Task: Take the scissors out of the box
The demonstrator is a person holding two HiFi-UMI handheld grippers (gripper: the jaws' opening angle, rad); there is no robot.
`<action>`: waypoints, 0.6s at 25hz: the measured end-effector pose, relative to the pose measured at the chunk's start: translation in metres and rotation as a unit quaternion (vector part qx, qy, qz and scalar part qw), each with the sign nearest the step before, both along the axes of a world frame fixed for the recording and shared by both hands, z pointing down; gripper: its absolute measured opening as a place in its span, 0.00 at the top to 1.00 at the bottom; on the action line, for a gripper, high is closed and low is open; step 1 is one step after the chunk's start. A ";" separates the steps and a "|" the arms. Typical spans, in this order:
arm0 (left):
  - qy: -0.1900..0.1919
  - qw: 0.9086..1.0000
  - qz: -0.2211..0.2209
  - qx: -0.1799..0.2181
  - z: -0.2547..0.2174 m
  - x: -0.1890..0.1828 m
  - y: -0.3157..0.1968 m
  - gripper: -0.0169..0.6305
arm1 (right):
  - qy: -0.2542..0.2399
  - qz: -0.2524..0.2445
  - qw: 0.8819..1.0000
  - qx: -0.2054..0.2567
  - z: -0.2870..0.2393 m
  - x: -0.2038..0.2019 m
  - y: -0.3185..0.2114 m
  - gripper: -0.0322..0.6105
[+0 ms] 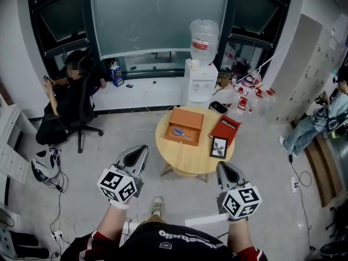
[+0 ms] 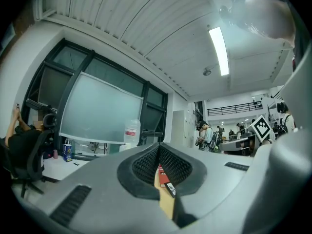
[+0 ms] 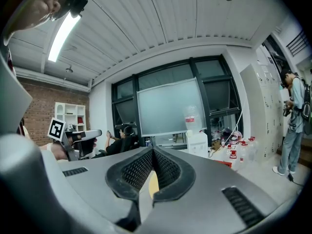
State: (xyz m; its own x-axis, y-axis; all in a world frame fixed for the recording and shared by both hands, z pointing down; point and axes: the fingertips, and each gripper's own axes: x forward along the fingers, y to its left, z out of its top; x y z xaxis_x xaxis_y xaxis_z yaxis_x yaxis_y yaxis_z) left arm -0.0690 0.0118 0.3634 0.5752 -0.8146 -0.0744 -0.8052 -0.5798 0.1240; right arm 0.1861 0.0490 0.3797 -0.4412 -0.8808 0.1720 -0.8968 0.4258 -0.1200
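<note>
— From the head view, where are the scissors?

— The scissors (image 1: 181, 133), blue-handled, lie inside the open orange box (image 1: 191, 117) on the far left part of the round wooden table (image 1: 190, 165). A red booklet (image 1: 225, 128) lies to the right of the box, and a small picture frame (image 1: 218, 147) sits nearer the front edge.

— And the grippers?

— Both are held off the table's near side. The left gripper (image 1: 140, 150) is beside the table's left edge and the right gripper (image 1: 224, 166) is by its front right edge. The scissors are well apart from both, and nothing touches the box.

— What does the left gripper view show of its fingers?

— The two ribbed pads (image 2: 146, 162) meet at the tips with nothing between them. Below the tips a thin slit shows a strip of the wooden tabletop, a bit of red and the frame's dark edge. I cannot make out the scissors there. The right gripper's marker cube shows at the far right.

— And the right gripper view?

— Its pads are likewise pressed together at the tips and hold nothing. Through the narrow slit beneath them only a sliver of the tabletop shows. The box and scissors are hidden behind the jaws. Off to the left, the other gripper is held at about the same height.
</note>
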 end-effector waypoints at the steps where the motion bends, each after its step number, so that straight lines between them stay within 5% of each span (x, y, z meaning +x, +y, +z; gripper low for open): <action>1: 0.001 1.000 0.001 0.000 0.000 0.000 -0.010 0.95 | 0.001 0.002 1.000 -0.001 0.000 0.000 -0.009 0.92; 15: 0.001 1.000 0.025 0.002 -0.003 -0.020 -0.142 0.95 | 0.009 0.023 1.000 -0.010 -0.003 -0.028 -0.128 0.92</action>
State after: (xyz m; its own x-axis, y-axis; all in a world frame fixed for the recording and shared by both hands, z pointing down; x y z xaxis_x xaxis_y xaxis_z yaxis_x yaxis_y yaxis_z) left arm -0.0889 -0.1305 0.3604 0.6151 -0.7844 -0.0800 -0.7747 -0.6201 0.1233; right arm 0.1585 -0.0793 0.3766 -0.3969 -0.8963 0.1979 -0.9176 0.3817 -0.1113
